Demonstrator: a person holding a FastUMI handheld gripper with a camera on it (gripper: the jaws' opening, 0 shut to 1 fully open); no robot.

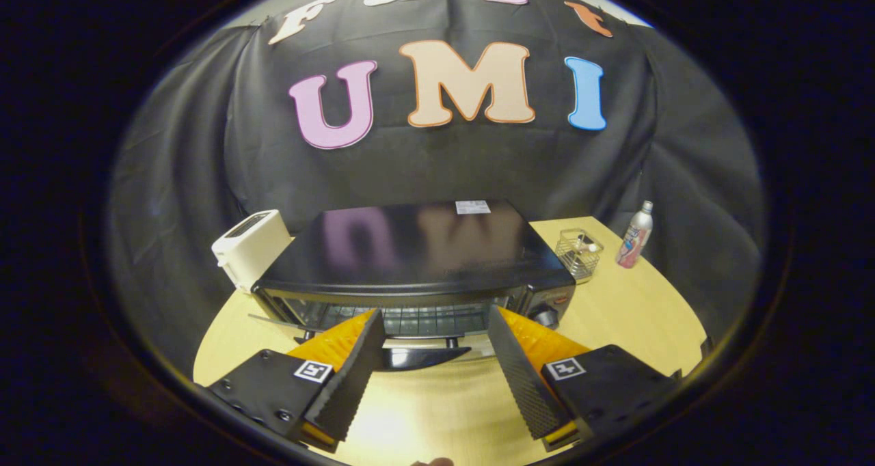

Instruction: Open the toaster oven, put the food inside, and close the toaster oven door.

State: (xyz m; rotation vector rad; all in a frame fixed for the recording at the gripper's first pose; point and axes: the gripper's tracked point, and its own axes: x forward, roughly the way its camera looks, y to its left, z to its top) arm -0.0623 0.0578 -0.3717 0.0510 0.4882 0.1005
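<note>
A black toaster oven (424,247) stands on the light wooden table (629,316), just ahead of my gripper (435,312). Its glass door (287,319) hangs lowered toward me, and the wire rack (431,319) inside shows through the opening. The door's dark handle (424,357) lies between my two fingers, lower than their tips and touching neither. My gripper is open, its fingers (355,370) spread wide with nothing held. The oven's control knob (547,313) sits at the front right, beyond the right finger.
A white pop-up toaster (249,251) stands close against the oven's left side. To the oven's right are a small wire basket (578,251) and a silver bottle (636,236). Bare tabletop lies under my fingers and right of the oven.
</note>
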